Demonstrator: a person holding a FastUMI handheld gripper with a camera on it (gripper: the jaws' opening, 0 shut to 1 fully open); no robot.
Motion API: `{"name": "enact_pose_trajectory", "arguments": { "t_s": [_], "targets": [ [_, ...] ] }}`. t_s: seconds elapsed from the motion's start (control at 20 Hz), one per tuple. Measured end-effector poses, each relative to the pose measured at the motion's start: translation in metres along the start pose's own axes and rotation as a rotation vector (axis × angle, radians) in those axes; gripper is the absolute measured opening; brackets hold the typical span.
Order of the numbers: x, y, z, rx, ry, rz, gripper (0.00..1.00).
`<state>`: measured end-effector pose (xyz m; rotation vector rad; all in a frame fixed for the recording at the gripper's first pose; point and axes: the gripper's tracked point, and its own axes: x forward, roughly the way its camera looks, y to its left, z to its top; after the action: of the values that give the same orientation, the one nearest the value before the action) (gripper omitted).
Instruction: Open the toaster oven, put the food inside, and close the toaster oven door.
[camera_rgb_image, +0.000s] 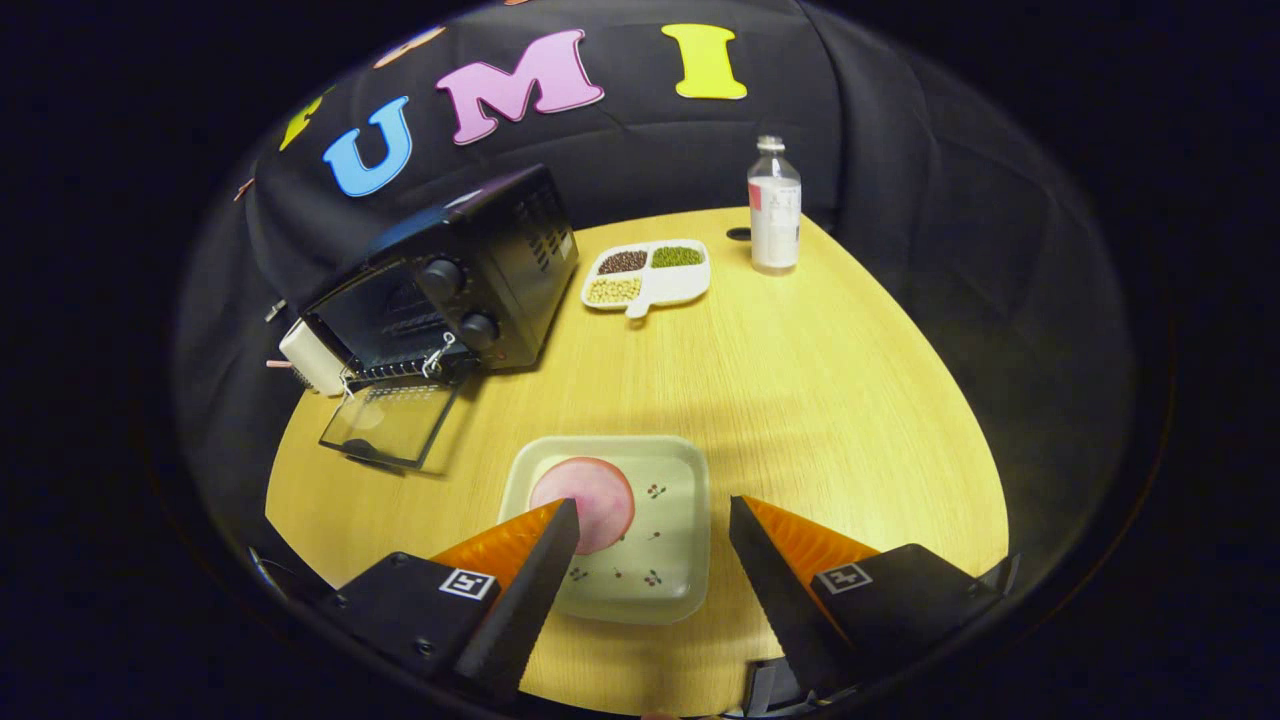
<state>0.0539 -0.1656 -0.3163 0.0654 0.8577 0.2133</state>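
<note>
A black toaster oven (455, 280) stands at the far left of the round wooden table (800, 400), its glass door (390, 422) folded down flat in front of it. Closer to me, a pale square plate (640, 580) carries a round pink slice of food (585, 500) on its left half. My gripper (655, 512) hangs open just above the plate's near side. Its left finger (545, 560) overlaps the edge of the pink slice, and the right finger (770, 570) is just off the plate's right rim. Nothing is held between them.
A white divided dish (655, 290) with several kinds of beans sits beyond the plate, right of the oven. A clear plastic bottle (774, 205) stands at the table's far edge. Bare tabletop stretches to the right.
</note>
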Motion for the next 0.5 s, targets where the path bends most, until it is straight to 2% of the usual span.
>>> {"name": "enact_pose_trajectory", "arguments": {
  "t_s": [0.35, 0.45, 0.5],
  "targets": [
    [0.025, -0.003, -0.032, 0.047, 0.116, 0.034, 0.97],
    [0.027, -0.005, -0.035, 0.068, 0.124, 0.033, 0.86],
    [0.027, -0.006, -0.035, 0.077, 0.123, 0.034, 0.75]
  ]
}}
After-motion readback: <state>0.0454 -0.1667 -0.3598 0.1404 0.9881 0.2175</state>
